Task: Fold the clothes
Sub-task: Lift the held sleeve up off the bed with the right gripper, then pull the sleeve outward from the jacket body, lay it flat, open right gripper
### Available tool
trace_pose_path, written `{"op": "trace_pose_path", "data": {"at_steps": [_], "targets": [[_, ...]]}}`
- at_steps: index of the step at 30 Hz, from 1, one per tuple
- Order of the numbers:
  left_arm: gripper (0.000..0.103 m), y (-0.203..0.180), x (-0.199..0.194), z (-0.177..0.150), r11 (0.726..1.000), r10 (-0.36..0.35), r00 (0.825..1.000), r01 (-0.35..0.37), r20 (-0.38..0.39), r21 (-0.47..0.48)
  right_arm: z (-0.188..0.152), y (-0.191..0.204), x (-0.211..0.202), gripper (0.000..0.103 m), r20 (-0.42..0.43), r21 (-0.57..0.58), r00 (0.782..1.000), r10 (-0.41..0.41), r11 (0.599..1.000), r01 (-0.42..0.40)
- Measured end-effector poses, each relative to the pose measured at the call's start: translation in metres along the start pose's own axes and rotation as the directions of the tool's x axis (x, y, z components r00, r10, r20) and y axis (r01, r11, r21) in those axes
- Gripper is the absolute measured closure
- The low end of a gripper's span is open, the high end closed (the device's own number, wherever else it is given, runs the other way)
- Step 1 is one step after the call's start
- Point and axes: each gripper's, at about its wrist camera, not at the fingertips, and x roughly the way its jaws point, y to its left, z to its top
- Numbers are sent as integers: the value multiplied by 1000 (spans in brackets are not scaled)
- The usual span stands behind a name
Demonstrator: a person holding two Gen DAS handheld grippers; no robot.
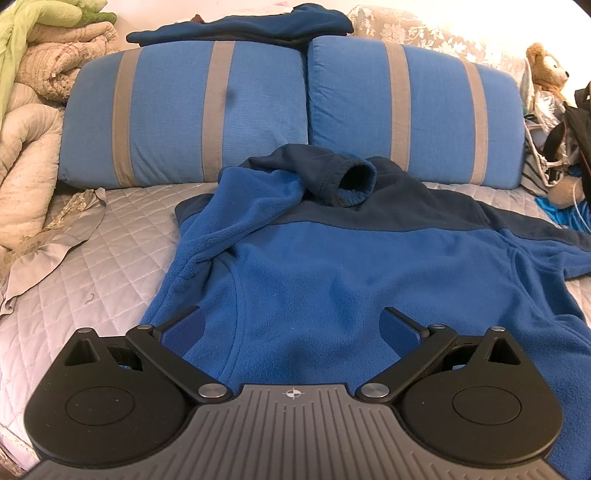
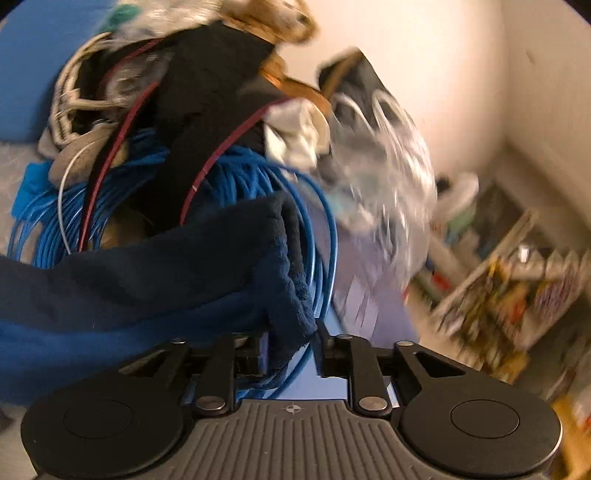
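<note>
- A blue fleece jacket (image 1: 332, 266) lies spread on the quilted bed cover (image 1: 96, 266), its dark navy upper part toward two blue pillows (image 1: 207, 110) with grey stripes.
- One sleeve (image 1: 332, 177) is folded over the jacket's top, its open cuff facing the camera.
- The left gripper (image 1: 291, 325) hovers low over the jacket's near edge, jaws spread wide with nothing between them; only the fleece lies below.
- Another dark blue garment (image 1: 240, 29) lies flat on top of the pillows.
- A pile of cream quilts (image 1: 40, 85) sits at the left, and a teddy bear (image 1: 546, 66) at the far right.
- In the right wrist view, the other sleeve (image 2: 155, 273) ends at its navy cuff, which hangs down into the gap of the right gripper (image 2: 291, 350).
- Its jaws stand partly apart; the picture is blurred, and whether they press the cuff I cannot tell.
- Behind the cuff lie a coil of blue cable (image 2: 240, 173) and a black bag (image 2: 207, 92).
</note>
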Motion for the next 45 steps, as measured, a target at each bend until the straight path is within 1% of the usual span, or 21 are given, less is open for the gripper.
{"op": "trace_pose_path", "data": {"at_steps": [1,2,4,8,10,12,14,16,19,21,24,25,26,29,33,34,35,37,38,39,45], "targets": [[0,0,0,0,1000,0,1000,0,0,0,-4,-2,-1,52,-15,30,1000,0,1000,0],[0,0,0,0,1000,0,1000,0,0,0,-8,-5,-2,43,-28,60,1000,1,998,1],[0,0,0,0,1000,0,1000,0,0,0,-13,-11,-8,12,-17,117,1000,13,993,-11],[0,-1,0,-1,1000,4,1000,-4,1,6,-20,-20,-42,0,124,225,992,16,973,-43],[0,-2,1,0,1000,5,1000,-5,-1,10,-19,-16,-65,0,214,255,977,3,965,-59],[0,-2,0,0,1000,7,1000,-7,-1,11,-12,-3,-85,0,285,241,957,45,963,-117],[0,-2,0,-1,1000,8,1000,-8,0,10,-2,21,-97,0,316,190,936,158,955,-225],[0,-2,0,-1,1000,10,1000,-10,0,8,10,50,-102,0,322,121,893,316,921,-370],[0,-2,0,-1,1000,10,1000,-10,-1,9,28,102,-105,1,299,19,792,533,826,-563],[0,-2,1,-1,1000,9,1000,-9,-1,9,43,139,-103,6,251,-39,721,645,751,-659],[0,-1,2,0,1000,7,1000,-7,-5,5,62,197,-105,11,173,-99,672,720,692,-715],[0,0,2,0,1000,5,1000,-5,-6,3,69,215,-104,11,149,-113,665,732,681,-724],[0,0,2,0,1000,4,1000,-4,-6,1,75,233,-104,11,125,-125,659,742,671,-731],[0,1,3,0,1000,0,1000,0,-9,-5,80,271,-99,12,72,-127,660,747,664,-737],[0,2,3,-1,1000,-2,1000,2,-10,-4,84,306,-86,27,-16,-121,670,742,664,-738],[0,2,3,-1,1000,-3,1000,3,-10,-4,82,308,-82,30,-30,-111,666,746,659,-744],[0,2,3,-1,1000,-3,1000,3,-10,-4,81,309,-77,36,-42,-100,660,750,654,-750],[0,1,3,-1,1000,-2,1000,2,-10,-2,84,307,-71,71,-41,-64,636,771,633,-771],[0,1,3,-1,1000,-1,1000,1,-10,-1,85,306,-70,79,-43,-49,628,777,626,-778],[0,1,3,-1,1000,-1,1000,1,-10,-1,88,305,-72,92,-37,-49,628,778,626,-778],[0,-1,3,-1,1000,4,1000,-4,-10,3,104,292,-101,91,157,-91,704,692,720,-688]]}}
